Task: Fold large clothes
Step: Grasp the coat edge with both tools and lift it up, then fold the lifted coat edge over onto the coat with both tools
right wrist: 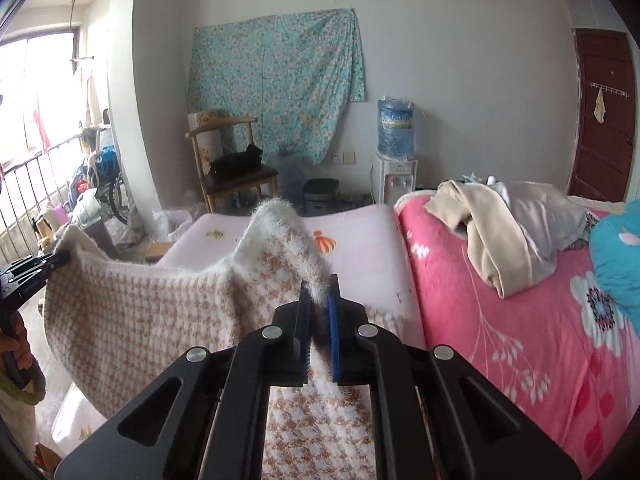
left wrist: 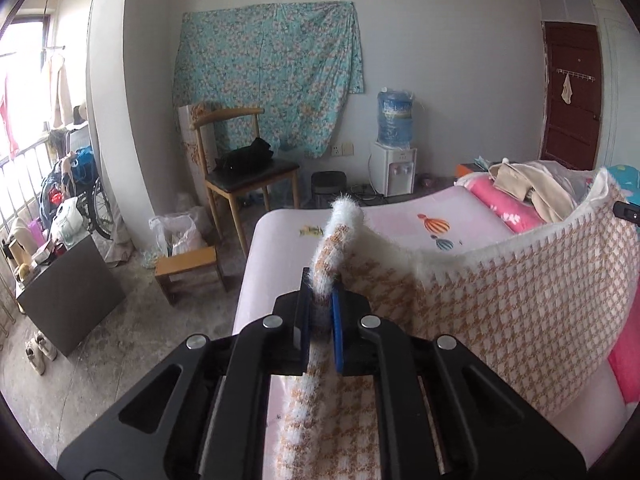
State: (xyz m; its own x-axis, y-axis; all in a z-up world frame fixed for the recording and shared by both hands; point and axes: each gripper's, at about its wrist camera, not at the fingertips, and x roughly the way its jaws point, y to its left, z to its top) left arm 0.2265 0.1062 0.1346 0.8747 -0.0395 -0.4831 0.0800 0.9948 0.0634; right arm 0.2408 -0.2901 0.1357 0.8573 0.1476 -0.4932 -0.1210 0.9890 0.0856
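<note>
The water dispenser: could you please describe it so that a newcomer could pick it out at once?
Start at the floral teal sheet hung on the back wall, then look just right of its lower corner. There the small white water dispenser stands on the floor against the wall. Unlike the wooden chair to its left, it carries an upturned blue water bottle.

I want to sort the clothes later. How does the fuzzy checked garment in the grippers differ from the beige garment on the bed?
The checked garment hangs spread between the left gripper and right gripper; the beige garment lies crumpled on the pink blanket. The checked garment is fuzzy and patterned; the beige garment is smooth and plain. Both are unfolded.
</note>
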